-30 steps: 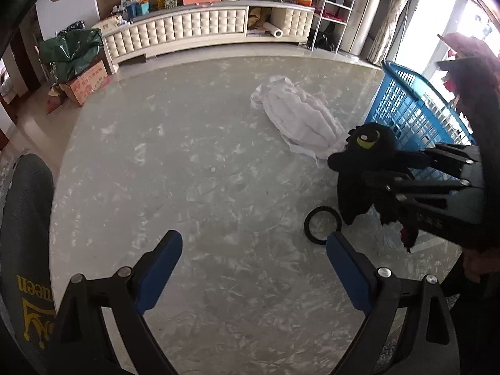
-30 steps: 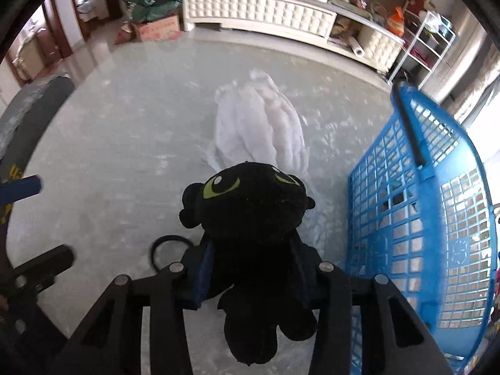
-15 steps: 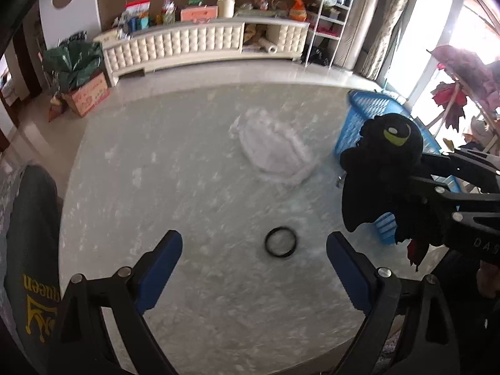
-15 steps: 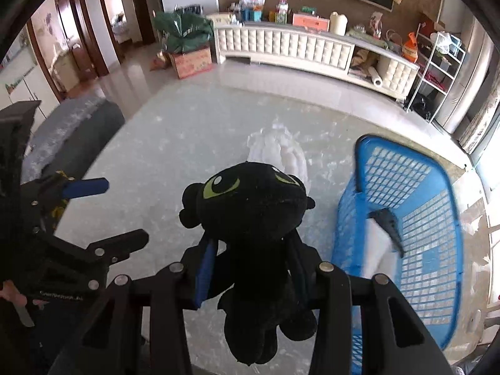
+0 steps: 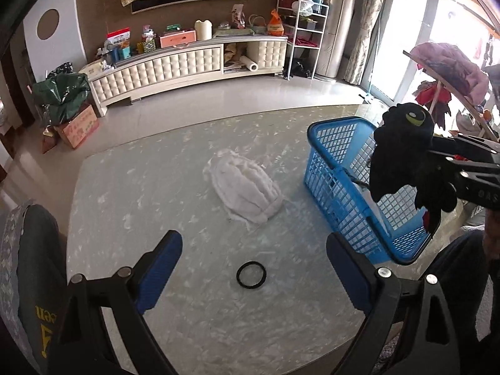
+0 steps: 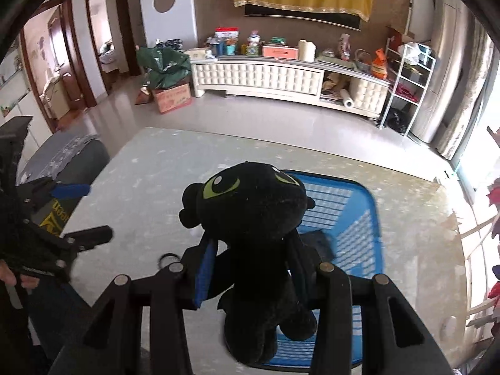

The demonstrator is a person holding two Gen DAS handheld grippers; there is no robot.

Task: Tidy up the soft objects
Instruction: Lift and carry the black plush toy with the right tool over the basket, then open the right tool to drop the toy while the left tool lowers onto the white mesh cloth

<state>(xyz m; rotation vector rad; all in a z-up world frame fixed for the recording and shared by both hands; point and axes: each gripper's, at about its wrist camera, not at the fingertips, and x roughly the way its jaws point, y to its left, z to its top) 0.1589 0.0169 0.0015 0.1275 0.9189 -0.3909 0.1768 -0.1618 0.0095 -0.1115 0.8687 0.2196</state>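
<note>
Right wrist view showed the right gripper (image 6: 250,275) clamped on a black plush toy (image 6: 250,218) at frame centre, hanging above the blue basket (image 6: 359,218). A clean drop likely needed the toy centred over the opening before release. Lower in the left view, the left gripper (image 5: 253,268) stood wide open, empty, above the table (image 5: 140,187) with a white cloth (image 5: 243,187) and a black ring (image 5: 251,275).

A black ring (image 5: 251,274) lies on the marble table (image 5: 187,312); a tufted sideboard (image 5: 187,65) lines the wall.
</note>
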